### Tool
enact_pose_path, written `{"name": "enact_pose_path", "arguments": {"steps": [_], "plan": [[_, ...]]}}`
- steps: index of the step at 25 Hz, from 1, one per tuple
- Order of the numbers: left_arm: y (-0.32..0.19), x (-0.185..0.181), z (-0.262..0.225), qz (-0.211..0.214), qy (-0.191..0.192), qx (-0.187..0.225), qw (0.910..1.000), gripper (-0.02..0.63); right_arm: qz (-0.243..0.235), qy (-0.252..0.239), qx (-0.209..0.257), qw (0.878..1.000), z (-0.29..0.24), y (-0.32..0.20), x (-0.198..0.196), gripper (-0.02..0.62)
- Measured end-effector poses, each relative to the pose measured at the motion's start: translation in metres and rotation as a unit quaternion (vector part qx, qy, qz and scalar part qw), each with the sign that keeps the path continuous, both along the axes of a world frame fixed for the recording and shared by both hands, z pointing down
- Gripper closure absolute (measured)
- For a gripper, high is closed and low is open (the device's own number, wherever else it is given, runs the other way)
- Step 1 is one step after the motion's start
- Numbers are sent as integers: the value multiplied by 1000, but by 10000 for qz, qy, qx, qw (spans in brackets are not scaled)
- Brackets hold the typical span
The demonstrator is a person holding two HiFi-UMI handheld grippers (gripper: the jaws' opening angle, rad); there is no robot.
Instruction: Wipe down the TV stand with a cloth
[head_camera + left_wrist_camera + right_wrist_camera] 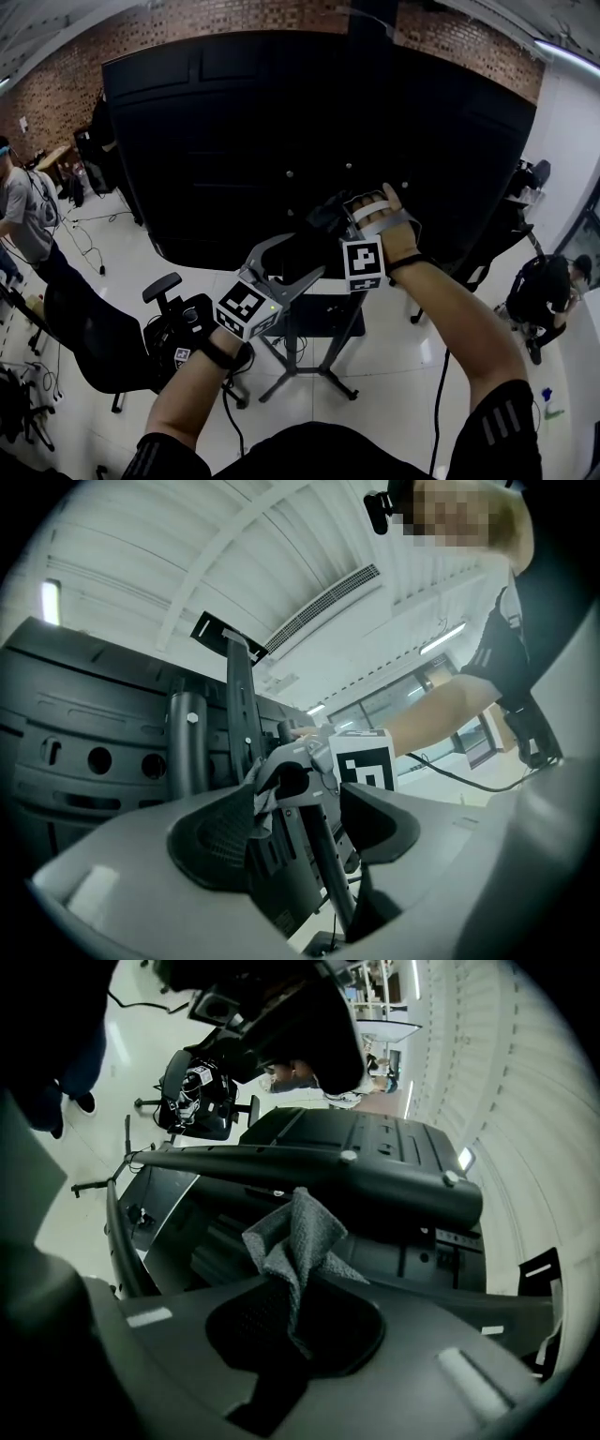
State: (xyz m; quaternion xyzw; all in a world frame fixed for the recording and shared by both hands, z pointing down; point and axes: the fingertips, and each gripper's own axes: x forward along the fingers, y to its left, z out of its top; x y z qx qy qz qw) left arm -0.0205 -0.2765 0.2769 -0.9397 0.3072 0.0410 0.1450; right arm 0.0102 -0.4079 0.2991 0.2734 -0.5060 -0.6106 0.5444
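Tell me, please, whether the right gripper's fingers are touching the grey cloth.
Touching. The right gripper view shows the fingers closed on the cloth, whose folds stick out beyond them.

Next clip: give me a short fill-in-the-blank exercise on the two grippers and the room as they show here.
1. The right gripper is shut on a grey ____.
2. The jaws of the left gripper stand ____, gripping nothing.
3. Behind the black TV, the wall is built of ____.
Missing words: cloth; apart; brick.
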Motion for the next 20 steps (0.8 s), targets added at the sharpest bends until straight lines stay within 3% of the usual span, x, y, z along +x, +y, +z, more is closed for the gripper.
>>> {"name": "enact_pose_path", "arguments": {"steps": [16, 20], "plan": [[0, -3, 57, -79, 26, -557, 9984, 299, 330, -21, -786, 9964, 110, 0, 6, 568], [4, -2, 60, -59, 36, -599, 9982, 299, 266, -452, -986, 9937, 110, 7, 3, 568]]}}
